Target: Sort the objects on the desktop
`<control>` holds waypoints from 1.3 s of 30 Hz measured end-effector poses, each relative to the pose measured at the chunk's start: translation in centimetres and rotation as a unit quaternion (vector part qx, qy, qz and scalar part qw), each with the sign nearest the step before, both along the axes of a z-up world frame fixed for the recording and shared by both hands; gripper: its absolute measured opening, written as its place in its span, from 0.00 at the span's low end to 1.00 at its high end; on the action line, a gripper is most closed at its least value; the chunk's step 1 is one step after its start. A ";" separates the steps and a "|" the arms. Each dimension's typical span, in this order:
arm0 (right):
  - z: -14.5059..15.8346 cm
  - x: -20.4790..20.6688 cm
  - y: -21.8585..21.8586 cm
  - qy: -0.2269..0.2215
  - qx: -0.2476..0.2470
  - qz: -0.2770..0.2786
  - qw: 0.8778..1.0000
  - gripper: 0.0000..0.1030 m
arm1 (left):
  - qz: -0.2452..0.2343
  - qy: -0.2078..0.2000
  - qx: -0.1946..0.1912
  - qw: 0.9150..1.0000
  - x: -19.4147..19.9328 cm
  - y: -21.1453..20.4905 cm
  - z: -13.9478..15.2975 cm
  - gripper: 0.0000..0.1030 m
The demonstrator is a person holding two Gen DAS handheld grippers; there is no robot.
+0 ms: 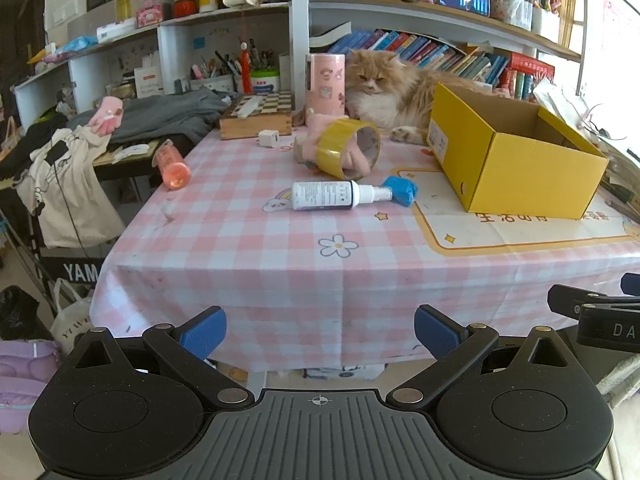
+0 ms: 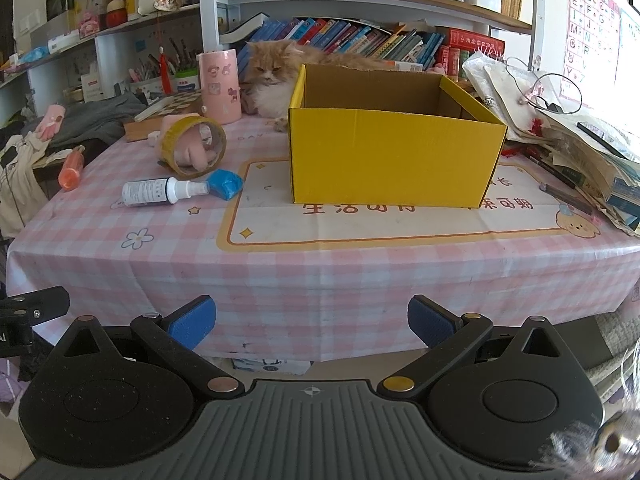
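Both claws, left claw [image 1: 320,334] and right claw [image 2: 312,322], hang wide and empty short of the worktop [image 1: 280,280]. Spray bottle [image 1: 340,195] lies beside the yellow box [image 2: 394,164] (apparently empty); approach across its body, minding the cat [image 1: 384,92].

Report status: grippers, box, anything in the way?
Left gripper and right gripper open, empty, short of the table. Yellow box open; spray bottle, tape roll loose. Cat behind box.
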State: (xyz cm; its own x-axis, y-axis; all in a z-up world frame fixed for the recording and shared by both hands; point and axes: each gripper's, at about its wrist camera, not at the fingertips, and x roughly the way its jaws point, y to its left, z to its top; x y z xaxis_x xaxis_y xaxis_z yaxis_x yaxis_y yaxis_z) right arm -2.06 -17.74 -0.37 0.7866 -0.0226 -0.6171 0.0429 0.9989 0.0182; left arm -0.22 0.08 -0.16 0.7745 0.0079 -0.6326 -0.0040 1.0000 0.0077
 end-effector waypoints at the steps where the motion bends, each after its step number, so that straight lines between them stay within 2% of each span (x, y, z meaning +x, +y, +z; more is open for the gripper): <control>1: 0.1 -0.1 -0.1 0.000 0.000 0.000 1.000 1.00 | 0.000 0.000 0.000 1.000 0.0 0.0 0.0 0.99; 20: 0.2 -0.3 0.0 -0.004 -0.001 0.007 1.000 1.00 | -0.005 0.015 -0.005 1.000 -0.1 -0.1 0.0 0.99; 39: 0.1 -0.5 0.0 -0.007 0.003 0.009 1.000 0.98 | -0.019 0.006 -0.020 1.000 -0.1 0.1 0.2 0.99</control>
